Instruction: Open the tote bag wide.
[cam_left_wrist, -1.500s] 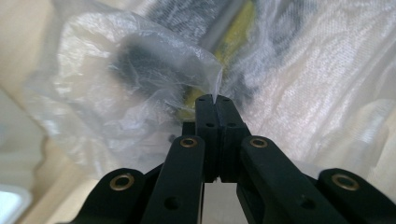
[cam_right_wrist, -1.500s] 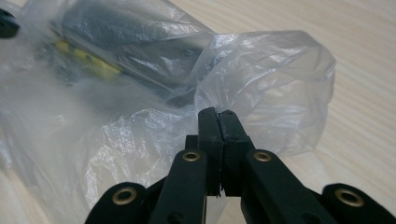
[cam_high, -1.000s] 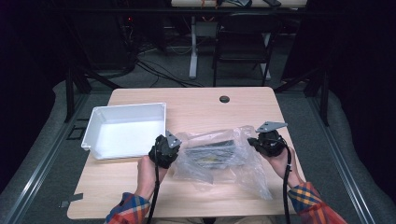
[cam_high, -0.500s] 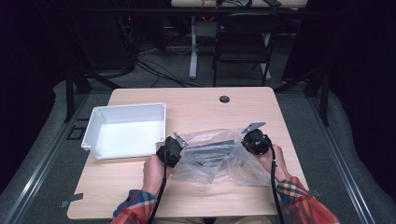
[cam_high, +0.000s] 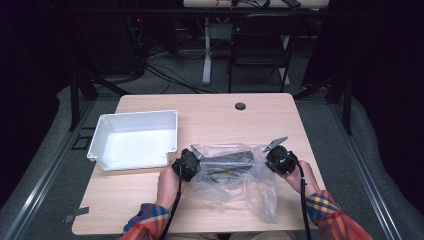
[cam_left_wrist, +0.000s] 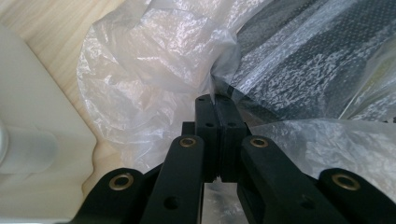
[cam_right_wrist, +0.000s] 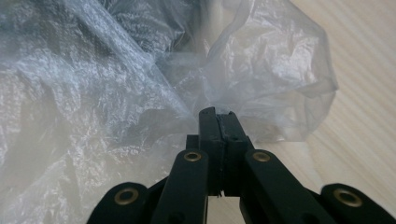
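Observation:
A crumpled clear plastic bag (cam_high: 232, 177) lies on the wooden table (cam_high: 210, 120) near its front edge, with dark flat things inside it. My left gripper (cam_high: 191, 161) pinches the bag's left edge; in the left gripper view the jaws (cam_left_wrist: 215, 100) are shut on the film (cam_left_wrist: 154, 60). My right gripper (cam_high: 272, 159) pinches the bag's right edge, and in the right gripper view its jaws (cam_right_wrist: 218, 113) are shut on the film (cam_right_wrist: 261, 70) too. The bag is stretched between the two grippers.
A white rectangular tray (cam_high: 100, 136) stands on the left half of the table, its corner (cam_left_wrist: 42, 140) close beside the left gripper. A small dark round cap (cam_high: 240, 106) sits near the far edge. A chair (cam_high: 260, 45) and cables are beyond the table.
Both grippers have drawn in toward the bag's middle and a little toward the far side, holding its edges. The bag has bunched up and lies narrower, and the left hand has sunk lower.

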